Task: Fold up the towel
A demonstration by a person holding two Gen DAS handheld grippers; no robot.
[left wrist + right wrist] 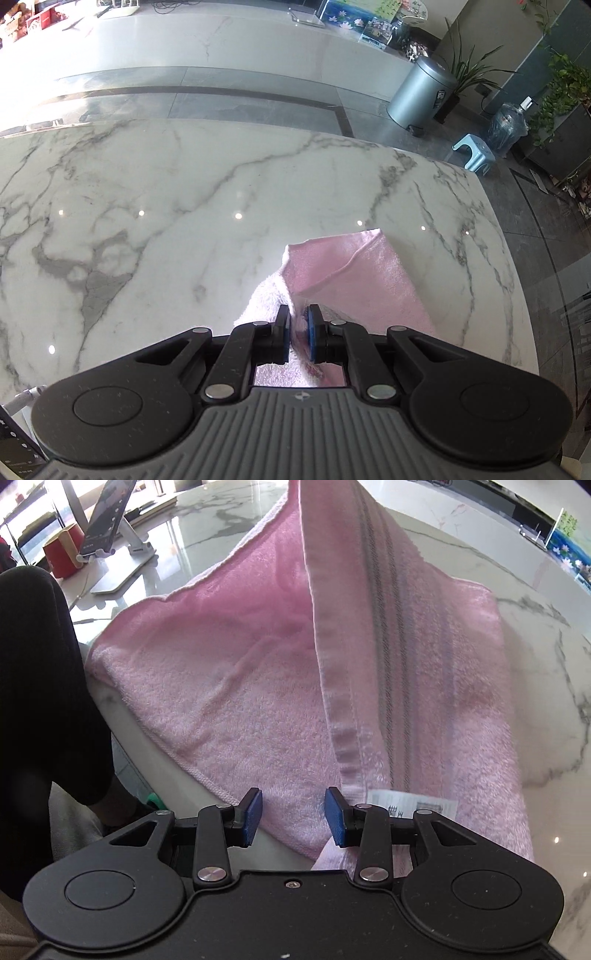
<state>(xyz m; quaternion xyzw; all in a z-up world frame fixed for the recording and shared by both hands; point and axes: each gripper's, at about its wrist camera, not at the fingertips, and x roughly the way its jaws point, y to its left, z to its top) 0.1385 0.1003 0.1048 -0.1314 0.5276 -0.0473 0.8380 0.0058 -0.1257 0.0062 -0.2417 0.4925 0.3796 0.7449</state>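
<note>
- Pink towel (258,686) spread over the near edge of the white marbled counter (155,206), one end lifted up and away from the surface.
- Left hand-held gripper (298,334) pinched nearly closed on a bunched fold of the towel (351,273), blue pads (313,328) pressing the cloth from both sides.
- From that grip, cloth falling away forward and to the right, down onto the counter.
- Right hand-held gripper (293,819) part-way open, nothing clamped; blue pads (252,821) standing apart, above the towel's near corner.
- Flat layer of the towel directly under and beyond the right fingers; whether the pads touch it, cannot tell.
- Raised hem with grey stripes (391,635) running from just beside the right-hand pad up to the top of the right wrist view.
- White care label (410,805) just right of the right-hand pad, on the towel.
- Dark-clothed person (40,686) at left of the right wrist view, by the counter's edge.
- Phone on a stand (110,520) and a red box (61,557) further back on the counter, well apart from the towel.
</note>
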